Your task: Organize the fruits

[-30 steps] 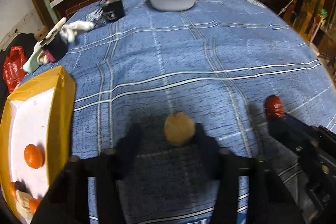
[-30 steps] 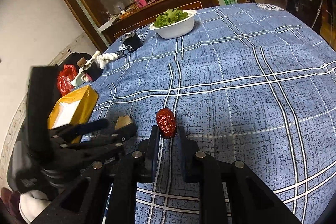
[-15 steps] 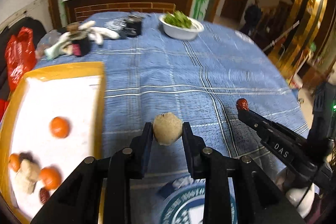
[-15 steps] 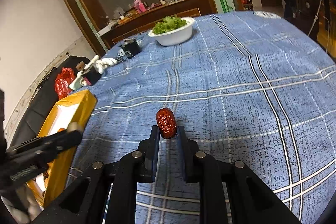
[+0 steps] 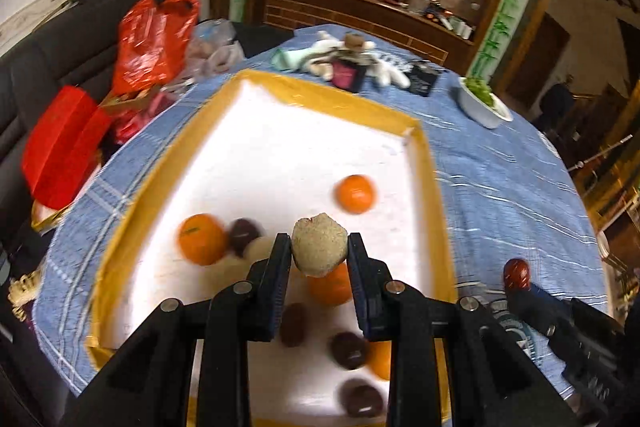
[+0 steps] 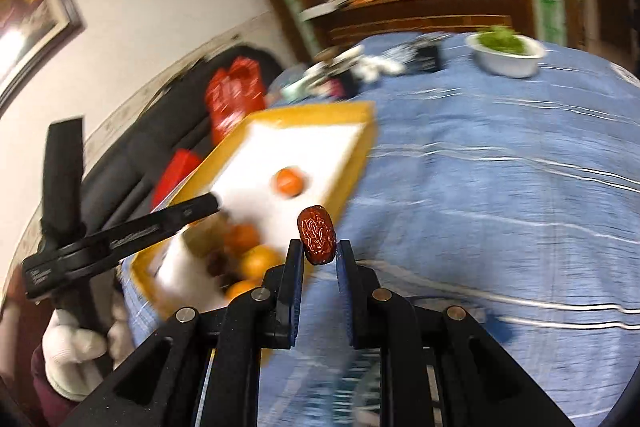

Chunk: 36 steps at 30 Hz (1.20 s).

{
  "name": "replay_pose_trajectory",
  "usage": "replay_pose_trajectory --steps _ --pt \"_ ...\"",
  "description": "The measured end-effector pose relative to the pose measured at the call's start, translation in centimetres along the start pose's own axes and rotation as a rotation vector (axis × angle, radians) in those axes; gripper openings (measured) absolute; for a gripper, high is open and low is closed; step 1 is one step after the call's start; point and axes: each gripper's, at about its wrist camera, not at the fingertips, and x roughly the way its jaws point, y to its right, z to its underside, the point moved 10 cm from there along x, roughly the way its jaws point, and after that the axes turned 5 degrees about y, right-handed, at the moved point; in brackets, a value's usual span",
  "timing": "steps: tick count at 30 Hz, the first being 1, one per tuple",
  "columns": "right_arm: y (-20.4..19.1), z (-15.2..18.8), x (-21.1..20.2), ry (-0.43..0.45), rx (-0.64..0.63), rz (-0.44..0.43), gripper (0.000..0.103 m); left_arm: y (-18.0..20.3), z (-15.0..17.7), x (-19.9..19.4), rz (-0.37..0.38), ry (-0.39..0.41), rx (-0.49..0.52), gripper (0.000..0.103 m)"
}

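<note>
My left gripper (image 5: 319,251) is shut on a rough tan round fruit (image 5: 319,248) and hangs over the yellow-rimmed white tray (image 5: 260,155). Inside the tray lie several oranges (image 5: 355,193) and dark red dates (image 5: 350,349), some blurred. My right gripper (image 6: 319,251) is shut on a wrinkled red date (image 6: 317,241), held above the blue checked tablecloth (image 6: 500,195) just right of the tray (image 6: 304,135). In the left wrist view the same date (image 5: 516,271) shows at the right gripper's tip. The left gripper (image 6: 208,205) appears at the left of the right wrist view, held by a white-gloved hand (image 6: 72,363).
A white bowl of greens (image 5: 482,103) stands at the far side of the table. Gloves, a small black box (image 5: 348,75) and other clutter lie behind the tray. Red bags (image 5: 152,35) and a dark sofa (image 5: 60,39) sit off the table's left edge.
Both grippers have lifted their fruits off the cloth and swung left. The left one has gone from open around the tan fruit to shut on it and now hangs over the tray.
</note>
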Motion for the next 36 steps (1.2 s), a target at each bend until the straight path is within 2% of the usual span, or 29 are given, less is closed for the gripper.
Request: replay_pose_trajectory --steps 5,6,7,9,11,12,13,15,20,23,29,36 --pt "-4.1 1.4 3.2 -0.071 -0.058 -0.028 0.019 -1.8 -0.1 -0.4 -0.023 0.017 -0.014 0.027" --pt "-4.5 1.6 3.6 -0.079 -0.067 -0.027 0.02 -2.1 -0.2 -0.6 -0.031 0.027 -0.015 0.03" --pt "-5.0 1.7 4.3 -0.09 -0.08 -0.024 0.02 -2.2 -0.3 -0.8 -0.035 0.034 -0.014 0.035" --pt "-5.6 1.9 5.1 -0.095 -0.092 -0.014 0.02 -2.3 -0.3 -1.5 -0.032 0.049 -0.017 0.062" --pt "-5.7 1.8 5.6 -0.096 -0.099 -0.005 0.02 -2.3 -0.6 -2.2 -0.038 0.073 -0.012 0.069" --pt "-5.6 1.7 5.5 -0.088 -0.101 -0.001 0.025 -2.2 -0.7 -2.5 -0.04 0.082 -0.006 0.07" --pt "-5.6 1.5 5.4 -0.078 -0.103 0.004 0.037 -2.1 -0.8 -2.8 -0.04 0.088 0.001 0.071" --pt "-5.5 1.1 4.9 -0.054 -0.097 0.012 0.051 -1.5 -0.9 -3.3 -0.035 0.099 0.017 0.077" --pt "-4.7 0.4 3.2 -0.017 -0.057 0.015 0.051 0.6 -0.8 -4.8 -0.035 0.135 0.072 0.079" --pt "-4.0 0.5 1.6 0.013 -0.029 0.02 0.051 2.0 -0.9 -5.9 -0.052 0.166 0.114 0.087" --pt "-0.7 1.5 -2.9 0.088 0.084 0.059 0.052 6.1 -0.7 -8.5 -0.11 0.24 0.238 0.094" --pt "3.9 2.5 -7.2 0.152 0.227 0.123 0.055 10.7 0.9 -10.5 -0.059 0.255 0.325 0.096"
